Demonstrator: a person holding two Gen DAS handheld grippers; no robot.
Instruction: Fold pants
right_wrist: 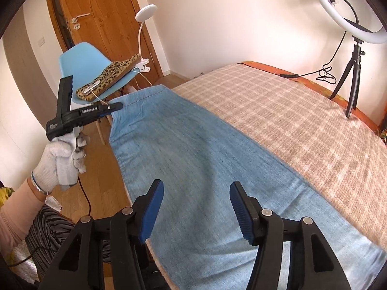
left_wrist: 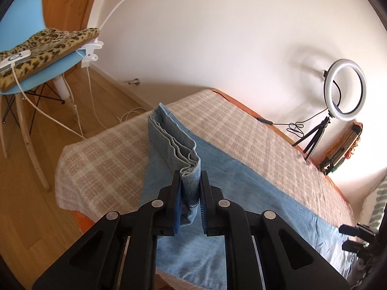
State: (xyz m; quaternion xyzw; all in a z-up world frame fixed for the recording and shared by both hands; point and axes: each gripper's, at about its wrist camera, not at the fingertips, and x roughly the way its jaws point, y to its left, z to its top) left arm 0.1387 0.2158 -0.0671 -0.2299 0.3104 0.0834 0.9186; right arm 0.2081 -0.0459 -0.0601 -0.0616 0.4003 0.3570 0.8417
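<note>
White walls and a wooden door stand behind a bed with a checked blanket, and the pants lie on its near side. In the right wrist view their long axis runs from about 5 o'clock, close to the camera, up to about 11 o'clock, where the hems hang at the bed's far corner. The left gripper is clenched on these bunched hems and holds them up above the blanket; a gloved left hand grips its handle, the gripper lying almost level and pointing to 3 o'clock. The right gripper is released, its jaws wide apart above the denim, with no cloth pinched between them
</note>
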